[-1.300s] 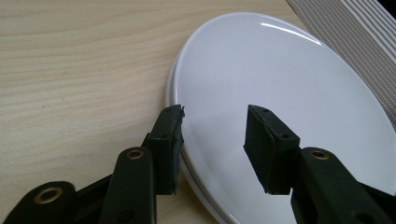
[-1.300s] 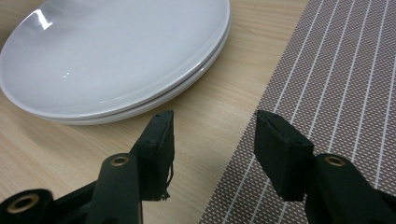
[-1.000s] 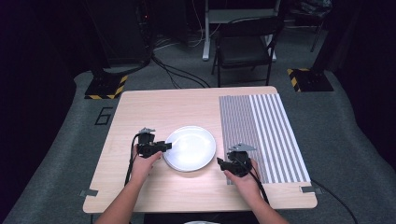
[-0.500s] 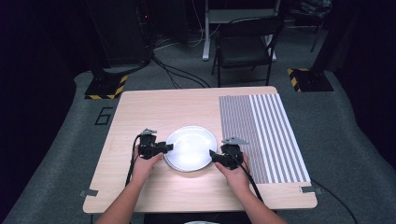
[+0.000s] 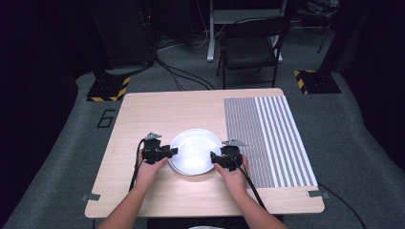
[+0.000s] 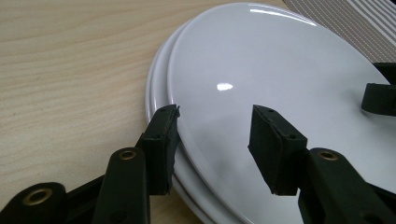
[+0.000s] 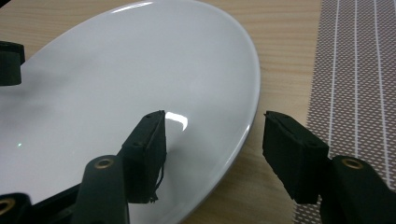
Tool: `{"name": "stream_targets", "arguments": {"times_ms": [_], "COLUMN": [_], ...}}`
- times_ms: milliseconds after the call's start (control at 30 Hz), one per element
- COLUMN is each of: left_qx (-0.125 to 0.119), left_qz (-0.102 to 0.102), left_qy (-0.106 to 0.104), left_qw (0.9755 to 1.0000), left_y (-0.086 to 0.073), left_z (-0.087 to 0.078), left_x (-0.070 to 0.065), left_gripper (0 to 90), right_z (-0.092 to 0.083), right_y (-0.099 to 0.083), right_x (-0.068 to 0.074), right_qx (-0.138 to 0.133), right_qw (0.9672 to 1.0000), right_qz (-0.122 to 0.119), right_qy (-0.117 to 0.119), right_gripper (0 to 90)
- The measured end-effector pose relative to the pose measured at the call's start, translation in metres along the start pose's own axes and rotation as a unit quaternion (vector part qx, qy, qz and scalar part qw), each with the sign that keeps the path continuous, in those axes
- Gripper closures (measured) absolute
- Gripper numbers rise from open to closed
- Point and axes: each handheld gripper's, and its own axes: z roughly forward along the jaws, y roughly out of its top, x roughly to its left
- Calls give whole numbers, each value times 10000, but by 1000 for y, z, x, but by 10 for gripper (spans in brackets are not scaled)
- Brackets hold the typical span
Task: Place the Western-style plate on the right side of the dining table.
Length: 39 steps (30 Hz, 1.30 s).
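There are two white plates (image 6: 280,79) in one stack, two grippers, the left gripper (image 5: 171,151) and the right gripper (image 5: 214,157), one table (image 5: 191,107), one striped mat (image 5: 267,138) and one chair (image 5: 250,47).

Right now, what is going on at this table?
A person works at a stack of white plates on a wooden table. The left hand-held gripper straddles the top plate's left rim; the right hand-held gripper straddles its right rim, its jaws having just been opening. Neither clamps yet. A striped mat lies alongside.
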Motion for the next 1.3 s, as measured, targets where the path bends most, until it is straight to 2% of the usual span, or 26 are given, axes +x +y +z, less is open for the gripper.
{"name": "stream_targets", "arguments": {"times_ms": [167, 400, 633, 933, 1100, 1300], "left_qx": [0, 15, 62, 98, 84, 122], "left_qz": [-52, -62, -16, -10, 1, 124], "left_qy": [-52, -101, -177, -298, -407, -512], "left_qw": [10000, 9999, 9998, 9995, 9991, 9985], "left_y": [-1, -1, 0, 1, 2, 5], "left_z": [2, 2, 5, 12, 18, 27], "left_x": [-1, -1, -4, -11, -18, -26], "left_gripper": [527, 531, 534, 532, 534, 532], "right_z": [3, 1, -4, -17, -24, -32], "right_y": [-1, 0, 3, 7, 9, 9], "right_x": [3, 1, -2, -10, -17, -26], "right_qx": [-33, -17, -36, -164, -178, -190], "right_qw": [9999, 9998, 9999, 9997, 9997, 9996], "right_qz": [51, 190, 133, 168, 165, 201], "right_qy": [101, 67, -15, 58, 5, -114], "right_gripper": [383, 419, 434, 434, 435, 434]}}
